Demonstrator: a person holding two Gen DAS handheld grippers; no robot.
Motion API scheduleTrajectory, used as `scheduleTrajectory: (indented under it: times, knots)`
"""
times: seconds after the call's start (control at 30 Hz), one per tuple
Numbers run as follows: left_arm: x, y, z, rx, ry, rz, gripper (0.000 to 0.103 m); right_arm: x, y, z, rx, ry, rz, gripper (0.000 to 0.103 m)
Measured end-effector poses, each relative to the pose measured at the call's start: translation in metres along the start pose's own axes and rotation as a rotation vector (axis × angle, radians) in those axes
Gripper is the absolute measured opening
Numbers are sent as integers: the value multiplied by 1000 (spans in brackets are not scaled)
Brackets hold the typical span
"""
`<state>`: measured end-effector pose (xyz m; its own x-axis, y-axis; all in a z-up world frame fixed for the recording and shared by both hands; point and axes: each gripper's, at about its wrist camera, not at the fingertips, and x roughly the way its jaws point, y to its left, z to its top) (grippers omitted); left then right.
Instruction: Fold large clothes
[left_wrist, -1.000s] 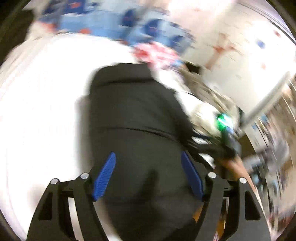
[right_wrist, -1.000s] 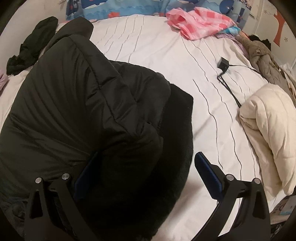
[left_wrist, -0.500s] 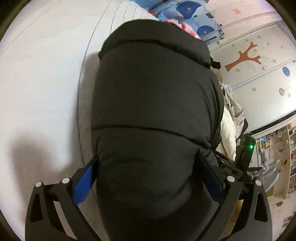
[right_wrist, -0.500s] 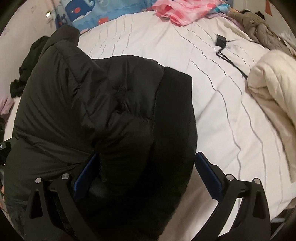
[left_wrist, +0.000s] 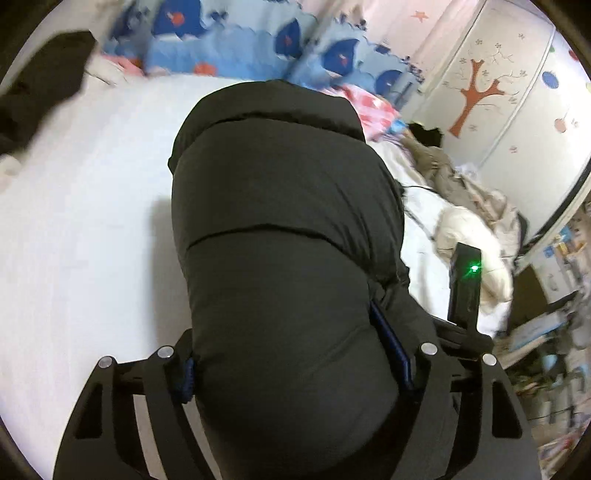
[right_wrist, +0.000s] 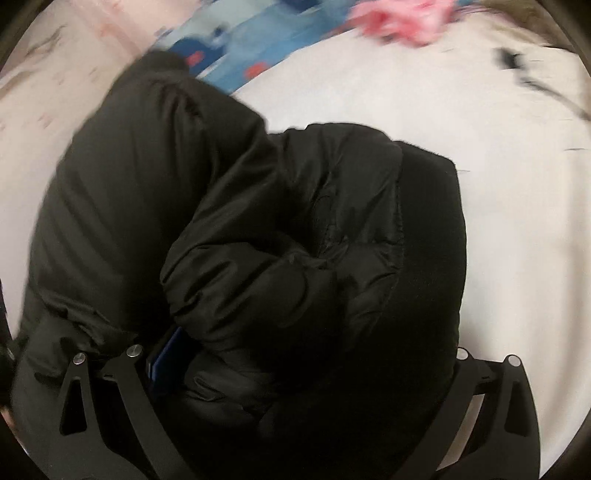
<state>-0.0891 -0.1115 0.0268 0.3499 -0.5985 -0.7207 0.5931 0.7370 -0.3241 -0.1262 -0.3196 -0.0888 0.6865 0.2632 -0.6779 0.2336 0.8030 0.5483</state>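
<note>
A black puffer jacket (left_wrist: 288, 206) lies bunched lengthwise on the white bed sheet (left_wrist: 92, 221). My left gripper (left_wrist: 288, 350) straddles its near end. Its jaws are closing, and both blue pads (left_wrist: 391, 339) dig into the padded sides. In the right wrist view the same jacket (right_wrist: 258, 221) shows a folded sleeve and a fleecy black collar. My right gripper (right_wrist: 306, 350) stands wide around that bulk. Its left blue pad (right_wrist: 166, 354) shows beside the fabric, while the jacket hides the right pad. This view is blurred by motion.
A cream garment (left_wrist: 472, 236) and a brown coat (left_wrist: 443, 166) lie at the bed's right side. A pink checked cloth (right_wrist: 406, 18) and blue patterned bedding (left_wrist: 221, 48) sit at the far end. A black charger with cable (right_wrist: 517, 62) rests on the sheet (right_wrist: 517, 221). A dark garment (left_wrist: 44, 92) lies far left.
The left jaws widened around the jacket's end, then narrowed onto it. The right gripper pushed in closer, so the jacket now covers its right finger.
</note>
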Motion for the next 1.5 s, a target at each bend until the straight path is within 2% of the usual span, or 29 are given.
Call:
scheduleTrajectory:
  times: [0.07, 0.13, 0.2, 0.27, 0.33, 0.43, 0.5, 0.57, 0.63, 0.7, 0.83, 1.0, 1.13, 1.3, 1.4, 1.5]
  knots:
    - [-4, 26, -9, -30, 48, 67, 74, 17, 18, -6, -61, 44, -3, 97]
    - [5, 57, -22, -102, 104, 77, 75, 27, 29, -8, -130, 78, -37, 97]
    - [15, 79, -33, -156, 115, 87, 79, 24, 25, -5, -153, 111, -53, 97]
    - [20, 76, -37, -158, 96, 100, 85, 11, 16, -1, -149, 116, -91, 97]
    - [23, 67, -39, -124, 76, 134, 87, -13, 11, 6, -152, 83, -145, 97]
    - [28, 50, -37, -79, 54, 207, 88, -46, 18, 24, -187, -30, -210, 97]
    - [30, 40, -33, -62, 42, 242, 88, -61, 31, 34, -212, -119, -217, 97]
    - [28, 37, -34, -42, 29, 271, 88, -57, 46, 41, -246, -148, -224, 97]
    - [25, 34, -34, -22, 13, 299, 88, -35, 49, 48, -274, -122, -247, 97]
    - [23, 35, -36, -11, -1, 316, 89, -12, 48, 39, -264, -91, -272, 97]
    - [23, 27, -38, 40, -27, 354, 89, 31, 13, 36, -141, -41, -204, 97]
    - [24, 20, -42, 78, -50, 395, 89, 38, -2, 34, -96, 3, -175, 97]
    - [21, 18, -46, 97, -73, 424, 89, 5, 3, 40, -119, -23, -190, 97]
    - [16, 16, -49, 111, -98, 453, 90, -48, 26, 16, -213, -121, -110, 97]
    - [15, 15, -50, 116, -110, 462, 90, -31, 28, 0, -287, -50, -170, 97]
    - [14, 14, -51, 118, -117, 466, 90, 0, 8, -10, -219, 36, -135, 97]
